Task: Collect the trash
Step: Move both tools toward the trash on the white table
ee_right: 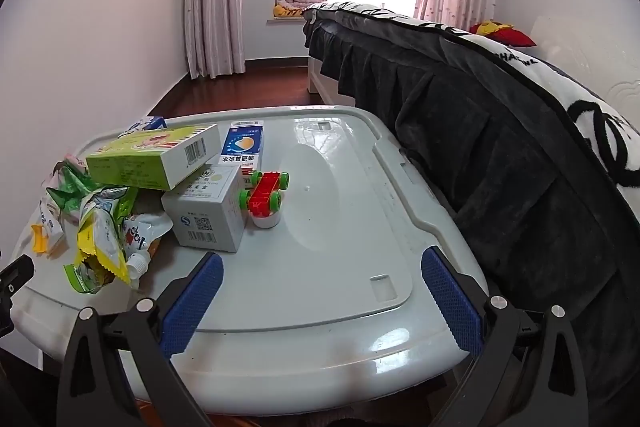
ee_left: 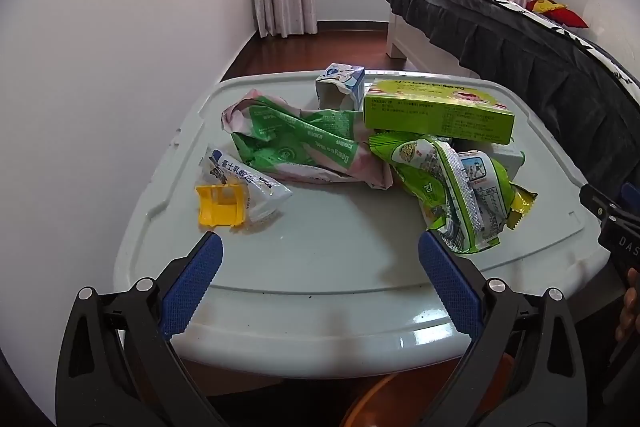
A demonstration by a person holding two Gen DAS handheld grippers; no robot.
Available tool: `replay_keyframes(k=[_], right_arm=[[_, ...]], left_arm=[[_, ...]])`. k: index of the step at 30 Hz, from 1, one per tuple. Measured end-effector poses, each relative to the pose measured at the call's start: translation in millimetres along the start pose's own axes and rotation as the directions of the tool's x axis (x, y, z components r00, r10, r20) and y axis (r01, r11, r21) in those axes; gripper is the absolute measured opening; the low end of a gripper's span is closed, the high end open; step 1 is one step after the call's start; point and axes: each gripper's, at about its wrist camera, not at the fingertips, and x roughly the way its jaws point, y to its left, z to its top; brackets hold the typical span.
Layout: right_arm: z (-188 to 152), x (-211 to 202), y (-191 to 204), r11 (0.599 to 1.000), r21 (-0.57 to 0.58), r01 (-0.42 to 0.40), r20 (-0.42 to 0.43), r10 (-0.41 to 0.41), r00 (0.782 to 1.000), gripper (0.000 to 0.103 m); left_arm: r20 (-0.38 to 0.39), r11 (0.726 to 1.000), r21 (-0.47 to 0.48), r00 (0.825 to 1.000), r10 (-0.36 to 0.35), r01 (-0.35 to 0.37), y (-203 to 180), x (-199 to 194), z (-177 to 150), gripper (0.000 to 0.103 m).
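Trash lies heaped on a grey plastic lid [ee_left: 340,247]. In the left wrist view I see a crumpled green and pink bag [ee_left: 304,147], a green snack wrapper [ee_left: 452,187], a clear pouch [ee_left: 244,183] beside a yellow plastic piece [ee_left: 220,205], a green carton [ee_left: 436,109] and a small torn box [ee_left: 340,87]. My left gripper [ee_left: 320,247] is open and empty at the lid's near edge. In the right wrist view the green carton [ee_right: 152,155] rests on a grey box [ee_right: 208,211]; a blue box [ee_right: 244,143] lies behind. My right gripper [ee_right: 320,259] is open and empty.
A red toy car with green wheels [ee_right: 264,197] sits on a white cap on the lid [ee_right: 360,227]. A bed with a dark skirt [ee_right: 500,147] presses against the lid's right side. The right gripper shows at the left wrist view's right edge [ee_left: 612,223]. Wooden floor lies beyond.
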Motion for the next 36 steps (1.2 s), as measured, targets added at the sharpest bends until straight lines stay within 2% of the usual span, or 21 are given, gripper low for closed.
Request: replay_keyframes(k=[17,23,27,31,36], right_arm=[[1.9,7.3,1.3,0.999,-0.019,-0.042,-0.011,0.042,0.999,0.098],[17.5,0.6,11.5,0.993,-0.036,-0.110,0.038,0.111,0.993,0.098],[34.2,0.2,26.6,0.984,-0.068,-0.164,0.041,0.167,0.985,0.098],[49.3,5.0,47.0,0.974,-0.171,-0.148,0.043,0.157,0.987,0.098],[66.9,7.2,76.3,0.934,-0.338,-0.119,0.083,0.155,0.984,0.098]], left_arm=[[-0.009,1.000,-0.015,1.000,-0.017,0.017,0.7,0.9,0.5,0.096],[-0.005,0.999,-0.025,1.000,-0.023,0.023,2.4,-0.2,1.9,0.096],[0.004,1.000,-0.020,1.000,-0.013,0.013,1.9,-1.4,1.5,0.096],[-0.003,1.000,-0.027,1.000,-0.015,0.015,5.6,-0.2,1.5,0.096],[-0.012,0.999,-0.046,1.000,-0.017,0.016,10.8,1.6,1.6,0.096]])
